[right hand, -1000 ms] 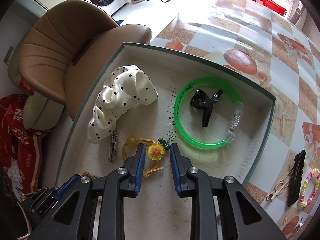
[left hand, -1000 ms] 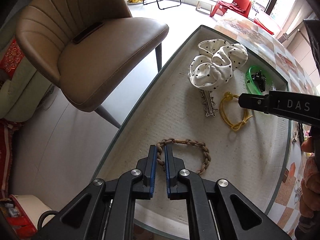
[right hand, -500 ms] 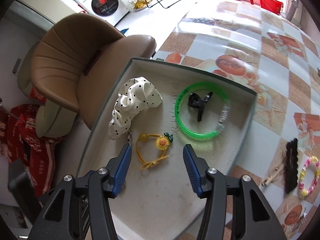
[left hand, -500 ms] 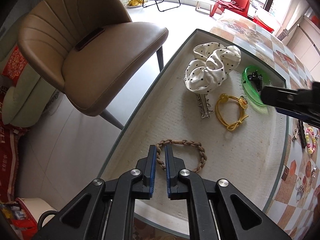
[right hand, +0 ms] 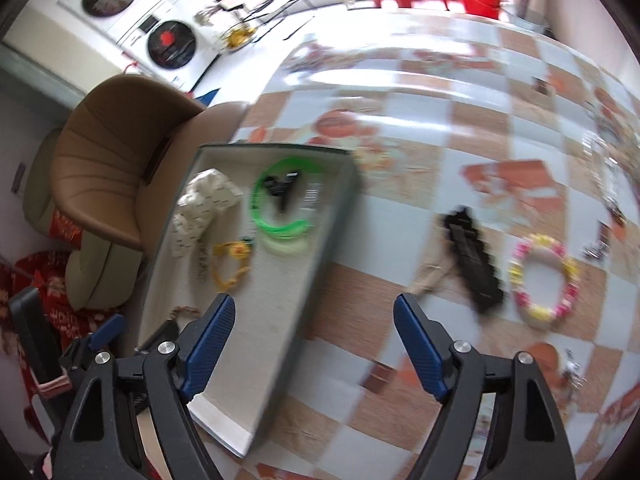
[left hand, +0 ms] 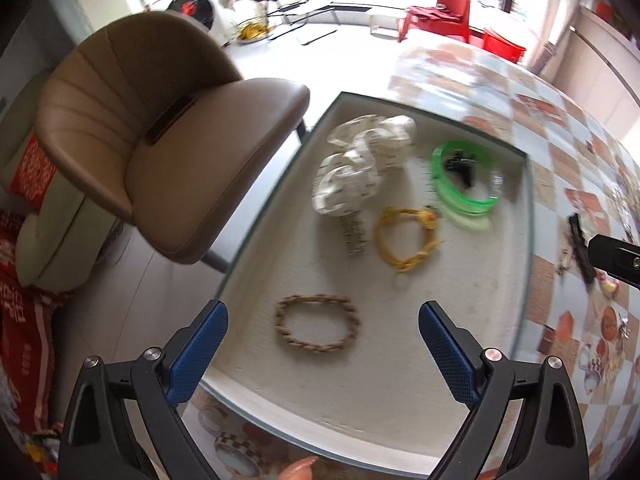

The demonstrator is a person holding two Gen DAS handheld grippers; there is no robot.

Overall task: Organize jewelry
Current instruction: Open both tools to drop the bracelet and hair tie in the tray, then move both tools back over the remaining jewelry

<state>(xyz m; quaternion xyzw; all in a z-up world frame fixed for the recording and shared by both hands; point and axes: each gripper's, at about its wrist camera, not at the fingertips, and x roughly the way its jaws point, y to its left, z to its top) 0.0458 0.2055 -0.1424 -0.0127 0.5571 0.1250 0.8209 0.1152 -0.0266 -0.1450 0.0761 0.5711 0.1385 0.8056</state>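
Both my left claw (left hand: 322,344) and right claw (right hand: 314,328) gape wide and empty, five pieces lying in the tray (right hand: 320,240), while the bead bracelet (right hand: 544,276) and black comb (right hand: 474,260) wait on the bench (right hand: 420,120) beside it.

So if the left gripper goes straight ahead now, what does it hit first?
Probably the braided bracelet, lying loose in the tray between the open left gripper fingers. Depth is unclear, so it might touch the tray floor just beyond.

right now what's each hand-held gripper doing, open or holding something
Left hand-held gripper: open, holding nothing; the braided brown bracelet lies in the tray between its fingers.
Right hand-held gripper: open, holding nothing.
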